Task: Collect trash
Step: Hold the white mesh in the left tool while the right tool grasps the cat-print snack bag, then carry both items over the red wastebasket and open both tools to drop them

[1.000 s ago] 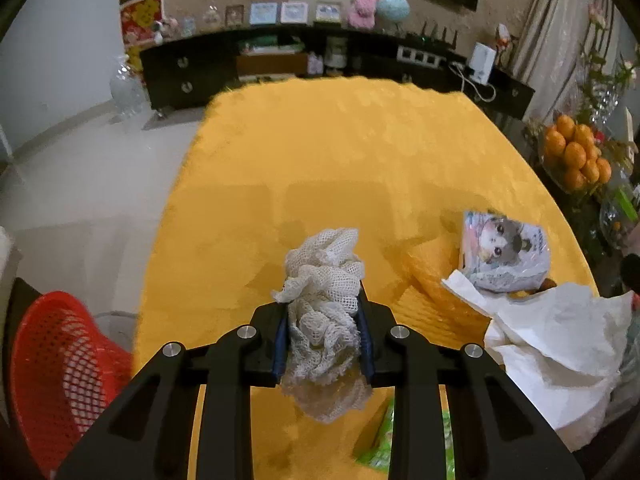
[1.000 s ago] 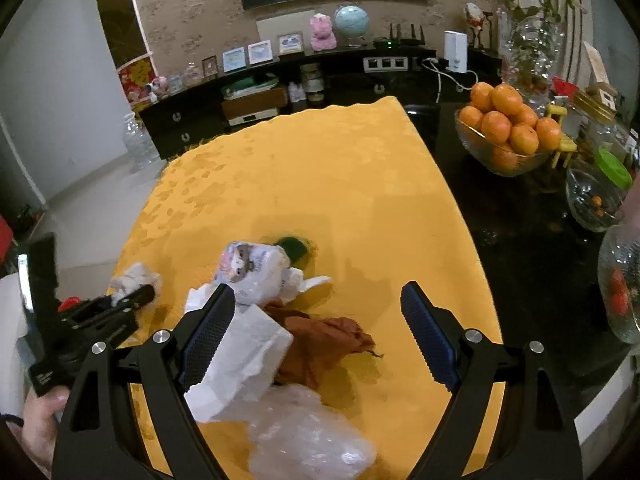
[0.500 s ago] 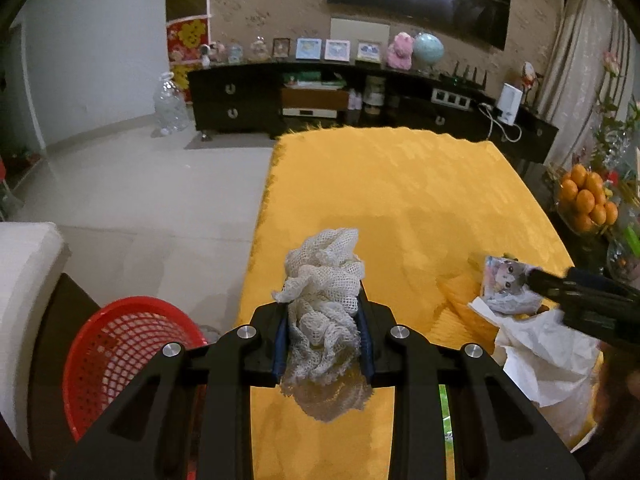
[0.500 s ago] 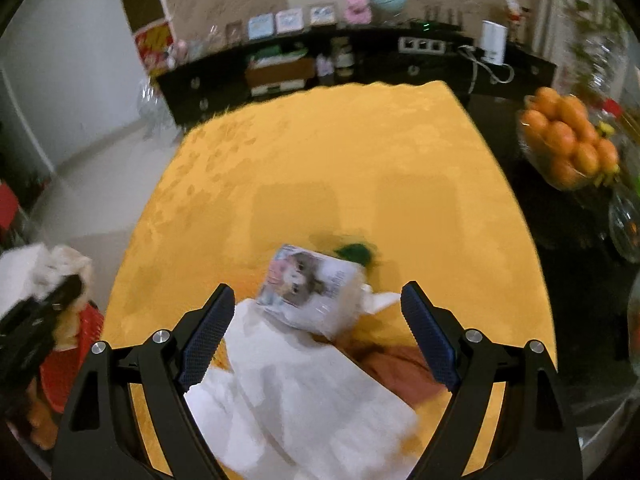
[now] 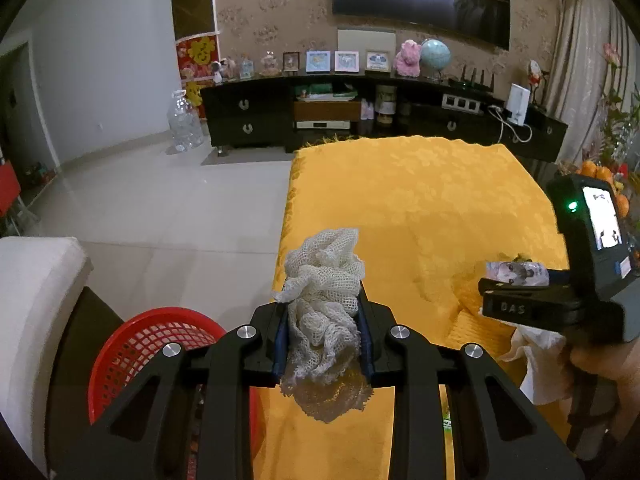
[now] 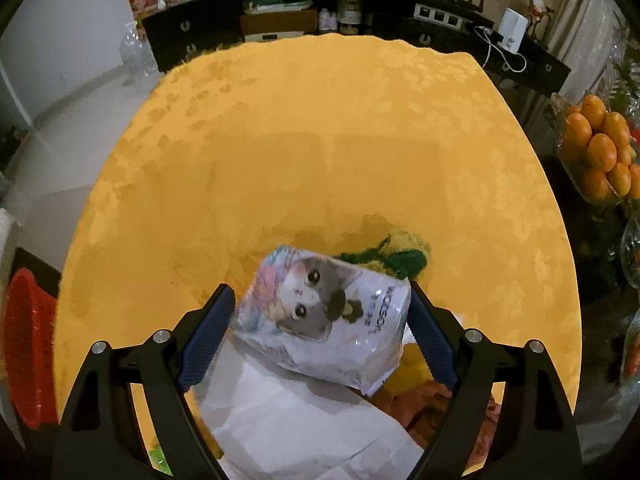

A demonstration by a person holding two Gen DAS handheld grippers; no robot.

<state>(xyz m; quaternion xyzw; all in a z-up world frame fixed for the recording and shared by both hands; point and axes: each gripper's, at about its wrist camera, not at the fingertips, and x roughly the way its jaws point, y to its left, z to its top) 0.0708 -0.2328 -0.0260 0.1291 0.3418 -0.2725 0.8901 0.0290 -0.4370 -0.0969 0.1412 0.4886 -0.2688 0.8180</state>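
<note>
Sitting between the wide-open right gripper point(image 6: 318, 332) pads, seemingly untouched, the cat-print packet point(image 6: 324, 316) tilts on white paper point(image 6: 296, 420).

Red basket point(image 5: 152, 344) half behind the left hand-held gripper point(image 5: 323, 336) and cut by the right view's left edge; white paper point(image 6: 296, 428) under the cat-print packet point(image 6: 324, 316) runs off the bottom; brown scrap point(image 6: 436, 404) mostly covered.
</note>
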